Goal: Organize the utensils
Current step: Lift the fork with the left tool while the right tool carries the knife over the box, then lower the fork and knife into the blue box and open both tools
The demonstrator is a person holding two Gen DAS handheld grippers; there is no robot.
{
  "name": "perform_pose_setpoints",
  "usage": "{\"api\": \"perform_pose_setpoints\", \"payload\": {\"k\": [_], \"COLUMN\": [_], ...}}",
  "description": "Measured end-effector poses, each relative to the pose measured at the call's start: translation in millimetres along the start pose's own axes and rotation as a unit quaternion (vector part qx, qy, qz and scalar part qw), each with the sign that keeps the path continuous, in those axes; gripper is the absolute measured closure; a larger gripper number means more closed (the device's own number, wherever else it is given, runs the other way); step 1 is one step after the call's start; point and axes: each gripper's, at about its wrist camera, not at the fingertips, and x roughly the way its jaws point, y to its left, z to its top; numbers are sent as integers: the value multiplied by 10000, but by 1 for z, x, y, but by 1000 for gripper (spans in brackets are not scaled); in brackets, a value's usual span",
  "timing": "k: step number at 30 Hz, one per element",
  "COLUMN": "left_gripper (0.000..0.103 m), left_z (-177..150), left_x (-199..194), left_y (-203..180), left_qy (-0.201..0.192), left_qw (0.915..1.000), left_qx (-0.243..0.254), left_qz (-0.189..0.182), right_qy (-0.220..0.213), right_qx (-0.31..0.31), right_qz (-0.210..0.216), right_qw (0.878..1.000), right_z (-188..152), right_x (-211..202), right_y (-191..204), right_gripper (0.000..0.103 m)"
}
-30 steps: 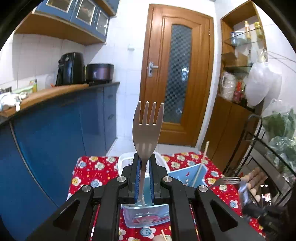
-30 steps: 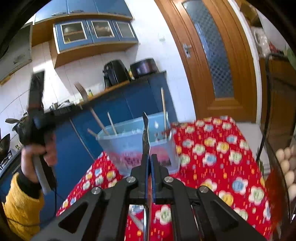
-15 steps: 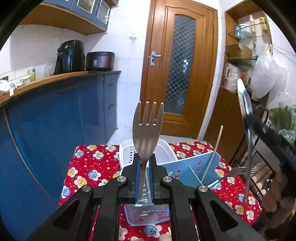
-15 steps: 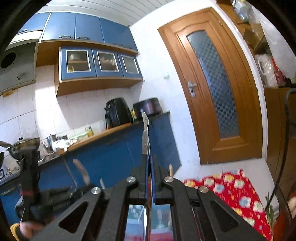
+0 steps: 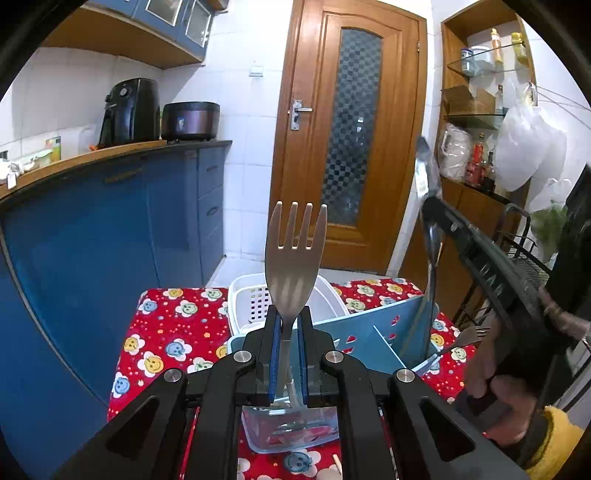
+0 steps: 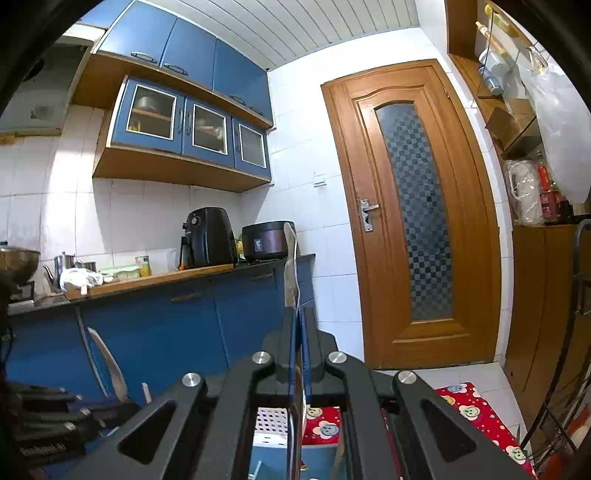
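Left wrist view: one fork (image 5: 294,258) stands tines-up, its neck clamped between my left gripper's (image 5: 288,347) blue pads above the blue organizer (image 5: 373,332) and one white basket (image 5: 255,295) on the floral tablecloth (image 5: 173,325). My right gripper (image 6: 297,343) is closed on one utensil (image 6: 291,266) seen edge-on, its kind unclear. A second fork (image 5: 466,338) leans in the organizer.

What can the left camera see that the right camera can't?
Only the left camera shows the fork held tines-up in the left tool, the clear tub below it, and the person's hand gripping the right tool.

Only the right camera shows the glass-door cupboards and the ceiling.

Both show the wooden door, the black fryer, the white basket, the blue holder and the red flowered cloth.
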Motion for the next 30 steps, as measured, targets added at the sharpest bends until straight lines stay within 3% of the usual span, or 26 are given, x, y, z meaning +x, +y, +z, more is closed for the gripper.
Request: {"api": "perform_pose_setpoints", "payload": {"k": [15, 18, 22, 30], "left_gripper": [94, 86, 63, 63], "left_z": [2, 3, 6, 13], "left_x": [0, -3, -13, -36], "left_y": [-9, -12, -13, -17], "left_qy": [129, 138, 24, -96], "left_qw": [9998, 9998, 9999, 9997], "left_qx": [145, 145, 48, 64], "left_qz": [-51, -61, -113, -232], "right_qy": [358, 445, 462, 516], "right_qx": [-38, 127, 145, 226], "right_qz": [2, 132, 270, 372], "right_qw": [9994, 9988, 9985, 9977], "right_z": [-28, -23, -14, 6], "right_x": [-7, -11, -19, -40], "right_y": [-7, -10, -8, -3], "right_gripper": [97, 87, 71, 67]}}
